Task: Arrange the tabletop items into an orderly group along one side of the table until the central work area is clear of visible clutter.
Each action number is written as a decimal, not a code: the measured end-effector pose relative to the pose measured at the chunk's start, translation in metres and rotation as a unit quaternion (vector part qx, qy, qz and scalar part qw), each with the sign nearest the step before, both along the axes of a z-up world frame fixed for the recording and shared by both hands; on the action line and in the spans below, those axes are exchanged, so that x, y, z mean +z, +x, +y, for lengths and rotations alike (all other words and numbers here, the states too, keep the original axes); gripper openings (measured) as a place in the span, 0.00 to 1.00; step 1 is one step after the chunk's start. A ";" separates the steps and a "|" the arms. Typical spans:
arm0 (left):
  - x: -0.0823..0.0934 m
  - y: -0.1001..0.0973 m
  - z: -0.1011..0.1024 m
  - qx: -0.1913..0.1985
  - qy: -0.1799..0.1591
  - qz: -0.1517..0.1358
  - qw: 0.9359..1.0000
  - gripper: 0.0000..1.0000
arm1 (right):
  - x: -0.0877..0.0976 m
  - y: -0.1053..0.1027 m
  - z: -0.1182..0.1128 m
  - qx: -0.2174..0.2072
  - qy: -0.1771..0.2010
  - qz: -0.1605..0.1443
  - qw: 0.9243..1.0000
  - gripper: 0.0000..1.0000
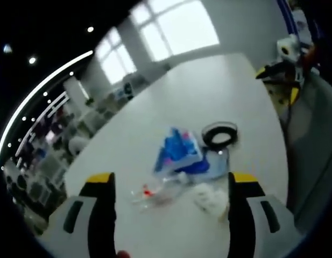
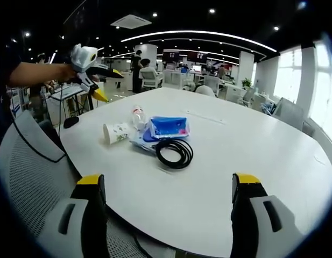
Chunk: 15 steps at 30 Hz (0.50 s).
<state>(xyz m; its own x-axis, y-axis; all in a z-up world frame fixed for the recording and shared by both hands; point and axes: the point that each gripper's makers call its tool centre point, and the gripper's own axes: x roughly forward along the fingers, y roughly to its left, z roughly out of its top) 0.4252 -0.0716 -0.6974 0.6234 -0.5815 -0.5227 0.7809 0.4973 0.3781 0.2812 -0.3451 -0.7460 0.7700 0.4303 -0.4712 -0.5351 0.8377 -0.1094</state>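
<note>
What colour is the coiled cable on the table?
Black. The coiled cable shows best in the right gripper view, beside the blue package.

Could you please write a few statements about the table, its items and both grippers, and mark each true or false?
1. The black cable coil lies on the white table. True.
2. The paper cup stands upright. False: it lies on its side.
3. The left gripper grips the blue package. False: its jaws stand open, short of it.
4. The right gripper is open and empty. True.
</note>
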 end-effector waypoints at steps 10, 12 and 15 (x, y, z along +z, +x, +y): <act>-0.009 0.013 0.003 -0.018 0.032 0.010 0.999 0.82 | -0.001 -0.001 0.000 0.000 -0.001 0.003 1.000 0.97; -0.013 0.016 0.004 -0.022 0.039 0.013 0.999 0.81 | -0.001 -0.001 0.000 -0.001 -0.002 0.004 1.000 0.97; -0.017 0.018 0.005 -0.026 0.047 0.018 0.998 0.80 | -0.001 -0.001 0.000 -0.001 -0.003 0.004 1.000 0.97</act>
<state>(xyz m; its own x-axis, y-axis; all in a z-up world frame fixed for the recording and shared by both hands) 0.4434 -0.0669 -0.7147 0.5729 -0.5605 -0.5980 0.8191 0.4188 0.3920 0.2802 -0.3446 -0.7471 0.7666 0.4268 -0.4798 -0.5348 0.8379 -0.1092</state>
